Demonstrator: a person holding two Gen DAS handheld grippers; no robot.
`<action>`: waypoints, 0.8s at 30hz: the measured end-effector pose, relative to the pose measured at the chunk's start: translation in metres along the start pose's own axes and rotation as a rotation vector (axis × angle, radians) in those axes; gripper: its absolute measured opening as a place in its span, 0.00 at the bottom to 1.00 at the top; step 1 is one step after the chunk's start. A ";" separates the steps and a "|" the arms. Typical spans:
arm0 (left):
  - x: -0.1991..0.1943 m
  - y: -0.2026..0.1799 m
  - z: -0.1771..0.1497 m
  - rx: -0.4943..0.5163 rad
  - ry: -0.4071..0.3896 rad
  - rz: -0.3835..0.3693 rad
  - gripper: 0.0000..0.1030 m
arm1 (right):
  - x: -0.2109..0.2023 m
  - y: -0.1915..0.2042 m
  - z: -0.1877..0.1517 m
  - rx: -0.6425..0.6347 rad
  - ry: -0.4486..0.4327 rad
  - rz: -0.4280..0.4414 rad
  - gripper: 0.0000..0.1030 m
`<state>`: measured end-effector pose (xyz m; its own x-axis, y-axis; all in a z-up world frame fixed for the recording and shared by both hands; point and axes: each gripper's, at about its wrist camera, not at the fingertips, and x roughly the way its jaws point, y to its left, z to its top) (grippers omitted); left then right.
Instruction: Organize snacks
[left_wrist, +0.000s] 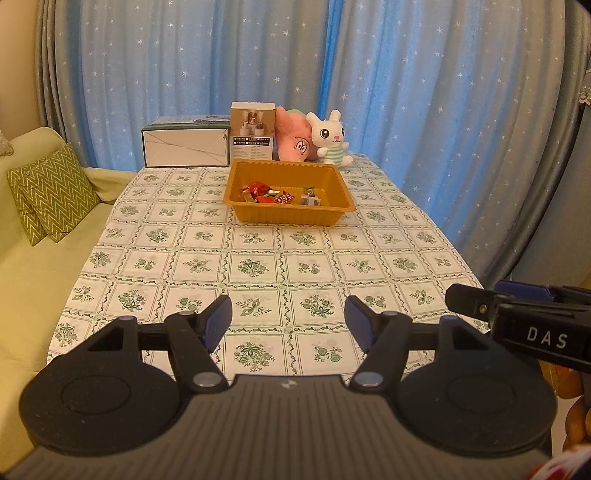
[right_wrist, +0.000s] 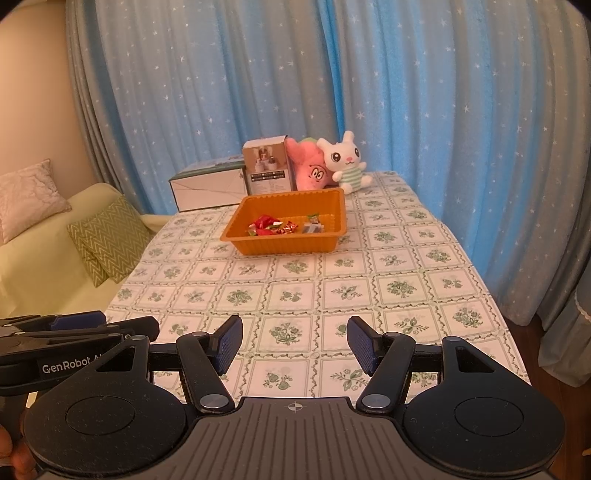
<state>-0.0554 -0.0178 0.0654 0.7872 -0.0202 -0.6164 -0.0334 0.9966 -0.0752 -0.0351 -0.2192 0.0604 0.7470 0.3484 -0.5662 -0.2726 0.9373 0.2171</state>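
Where boxes (left_wrist: 186, 146) back the tray (left_wrist: 288, 216), plush rabbit (left_wrist: 330, 138) beside

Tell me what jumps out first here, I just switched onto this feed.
The orange tray at the table's far middle, with red-wrapped snacks inside. Behind it a white bunny and a pink plush sit beside two boxes, against a blue starry curtain. Up close, both grippers, left and right, hang open and empty over the near tablecloth.
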 end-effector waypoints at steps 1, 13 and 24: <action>0.001 0.000 0.000 0.000 0.001 0.000 0.63 | 0.000 0.000 0.000 0.000 0.000 0.000 0.61; 0.001 0.000 0.001 0.001 0.002 0.000 0.63 | 0.000 0.001 0.001 0.000 0.000 -0.001 0.61; 0.002 -0.001 0.001 0.000 0.003 -0.002 0.63 | 0.000 0.000 0.001 0.000 0.000 0.000 0.61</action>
<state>-0.0532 -0.0184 0.0649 0.7852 -0.0220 -0.6189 -0.0322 0.9966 -0.0763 -0.0347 -0.2188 0.0612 0.7469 0.3480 -0.5666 -0.2721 0.9375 0.2170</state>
